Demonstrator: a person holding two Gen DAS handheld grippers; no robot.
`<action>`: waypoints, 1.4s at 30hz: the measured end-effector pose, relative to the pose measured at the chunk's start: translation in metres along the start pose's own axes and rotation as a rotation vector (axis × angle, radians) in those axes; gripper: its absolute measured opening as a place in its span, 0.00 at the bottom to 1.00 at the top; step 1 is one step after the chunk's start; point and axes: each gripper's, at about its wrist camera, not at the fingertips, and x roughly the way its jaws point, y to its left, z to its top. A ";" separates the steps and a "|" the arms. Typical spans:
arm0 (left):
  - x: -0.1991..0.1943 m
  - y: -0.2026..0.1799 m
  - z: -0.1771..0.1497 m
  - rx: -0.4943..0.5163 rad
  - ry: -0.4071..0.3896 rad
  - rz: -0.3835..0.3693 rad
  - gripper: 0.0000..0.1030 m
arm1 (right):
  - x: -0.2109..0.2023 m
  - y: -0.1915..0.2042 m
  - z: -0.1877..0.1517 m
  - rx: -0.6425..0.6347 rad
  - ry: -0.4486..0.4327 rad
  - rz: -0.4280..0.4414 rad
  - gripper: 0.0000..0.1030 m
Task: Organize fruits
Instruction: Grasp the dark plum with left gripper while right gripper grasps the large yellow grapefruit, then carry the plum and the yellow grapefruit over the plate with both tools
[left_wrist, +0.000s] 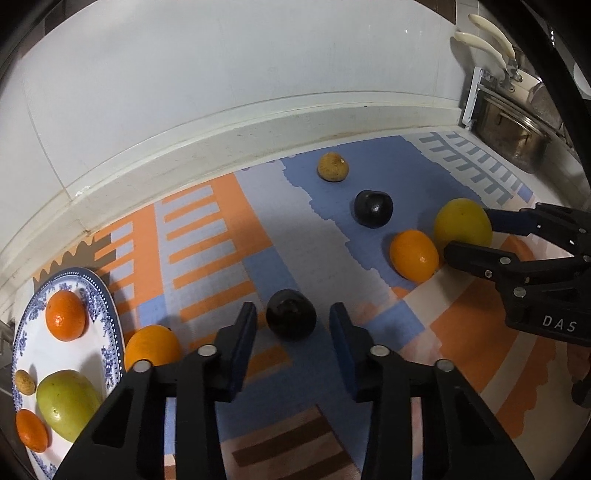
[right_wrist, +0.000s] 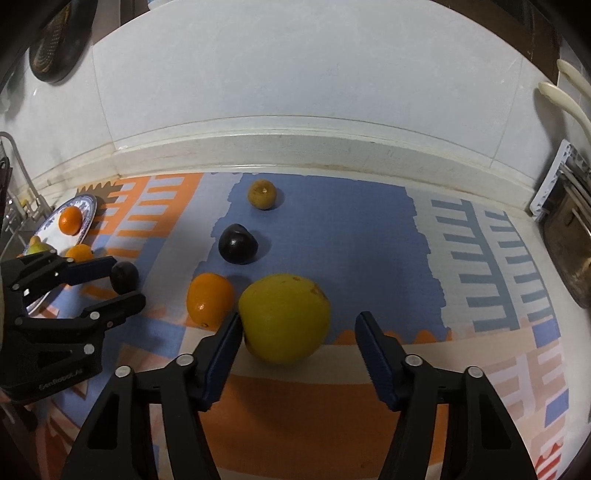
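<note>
My left gripper (left_wrist: 292, 322) is open, its fingers on either side of a dark plum (left_wrist: 291, 314) on the mat; the same plum shows in the right wrist view (right_wrist: 125, 277). My right gripper (right_wrist: 299, 326) is open around a big yellow fruit (right_wrist: 284, 317), its left finger touching it; that fruit also shows in the left wrist view (left_wrist: 462, 223). An orange (right_wrist: 209, 300) lies beside it. A second dark plum (right_wrist: 237, 243) and a small brown fruit (right_wrist: 262, 194) lie farther back. A blue-patterned plate (left_wrist: 110, 332) at the left holds two oranges, a green fruit (left_wrist: 66, 404) and a small brown fruit.
Another orange (left_wrist: 152, 347) lies on the mat against the plate's rim. A raised white ledge (left_wrist: 221, 136) and wall bound the back. A metal pot (left_wrist: 513, 133) with cream handles stands at the far right. The patterned mat (left_wrist: 229, 236) covers the counter.
</note>
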 end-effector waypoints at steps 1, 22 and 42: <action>0.000 -0.001 0.000 0.003 0.002 -0.003 0.29 | 0.000 0.000 0.000 0.002 0.000 0.010 0.56; -0.059 -0.006 0.002 -0.015 -0.094 -0.043 0.25 | -0.045 0.011 -0.008 0.043 -0.078 0.036 0.46; -0.140 0.026 -0.020 -0.096 -0.221 -0.015 0.25 | -0.113 0.065 0.003 -0.001 -0.200 0.129 0.46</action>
